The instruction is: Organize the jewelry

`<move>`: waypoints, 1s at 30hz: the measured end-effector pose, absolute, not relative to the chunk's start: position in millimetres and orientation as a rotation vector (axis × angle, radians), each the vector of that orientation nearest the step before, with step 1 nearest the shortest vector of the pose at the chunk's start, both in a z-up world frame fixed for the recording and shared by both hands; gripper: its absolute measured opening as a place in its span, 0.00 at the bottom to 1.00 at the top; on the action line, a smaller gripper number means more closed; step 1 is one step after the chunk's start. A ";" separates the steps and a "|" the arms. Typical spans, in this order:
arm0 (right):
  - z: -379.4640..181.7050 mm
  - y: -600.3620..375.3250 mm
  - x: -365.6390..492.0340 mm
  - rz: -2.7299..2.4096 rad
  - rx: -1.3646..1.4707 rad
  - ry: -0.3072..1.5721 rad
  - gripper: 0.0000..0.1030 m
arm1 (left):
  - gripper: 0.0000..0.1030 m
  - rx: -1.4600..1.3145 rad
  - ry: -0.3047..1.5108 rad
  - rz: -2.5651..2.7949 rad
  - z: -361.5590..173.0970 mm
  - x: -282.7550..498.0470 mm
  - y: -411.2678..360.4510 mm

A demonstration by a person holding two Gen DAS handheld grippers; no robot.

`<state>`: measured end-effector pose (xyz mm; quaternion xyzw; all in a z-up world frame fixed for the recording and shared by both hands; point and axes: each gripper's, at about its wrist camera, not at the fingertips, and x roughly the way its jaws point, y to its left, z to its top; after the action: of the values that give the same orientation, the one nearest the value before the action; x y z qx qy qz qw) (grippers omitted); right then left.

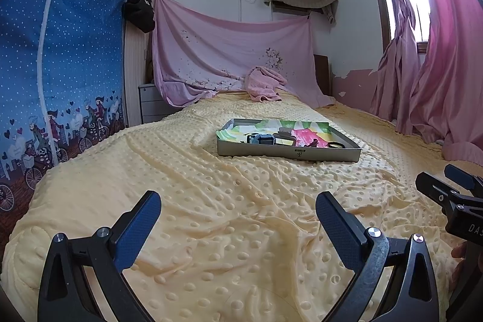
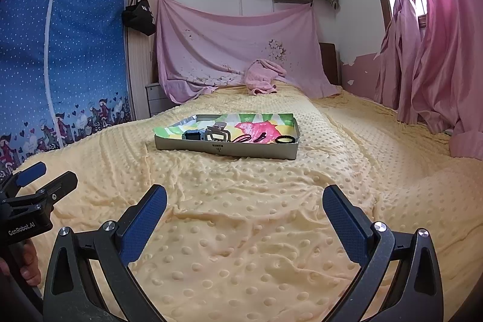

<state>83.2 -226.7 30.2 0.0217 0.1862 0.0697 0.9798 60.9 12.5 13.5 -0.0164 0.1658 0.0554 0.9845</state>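
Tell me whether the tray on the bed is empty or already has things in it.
Not empty. The tray on the yellow blanket holds a hair claw, a blue watch-like item and a black ring on colourful paper.

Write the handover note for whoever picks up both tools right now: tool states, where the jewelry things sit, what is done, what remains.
Left tool: open, empty, over the yellow blanket.
Right tool: open, empty, same height.
Grey tray lies ahead on the bed, out of both tools' grasp. Inside: blue watch, hair claw clip, black ring, small dark pieces on colourful paper.
Done: nothing visibly sorted.
Left: approach the tray, organize everything.
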 end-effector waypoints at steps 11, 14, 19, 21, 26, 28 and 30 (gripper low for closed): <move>31.4 -227.7 84.2 0.146 0.033 0.375 0.99 | 1.00 -0.029 0.328 0.113 14.9 60.9 13.0; 31.4 -227.7 84.2 0.146 0.033 0.375 0.99 | 1.00 -0.029 0.327 0.113 14.7 60.8 12.9; 31.5 -227.3 84.1 0.146 0.033 0.374 0.99 | 1.00 -0.028 0.325 0.113 15.7 60.9 14.0; 31.4 -227.2 84.1 0.147 0.033 0.375 0.99 | 1.00 -0.028 0.324 0.113 15.7 61.5 14.8; 31.4 -227.3 84.3 0.148 0.031 0.374 0.99 | 1.00 -0.031 0.325 0.112 15.9 60.8 14.5; 31.5 -226.6 84.0 0.147 0.031 0.375 0.99 | 1.00 -0.028 0.324 0.113 15.8 60.9 14.4; 31.1 -226.2 84.0 0.148 0.030 0.375 0.99 | 1.00 -0.027 0.323 0.113 15.6 60.8 14.4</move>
<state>84.0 -226.2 31.1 0.0150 0.1860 0.0736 0.9797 60.8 14.4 15.6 -0.0136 0.1607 0.0562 0.9853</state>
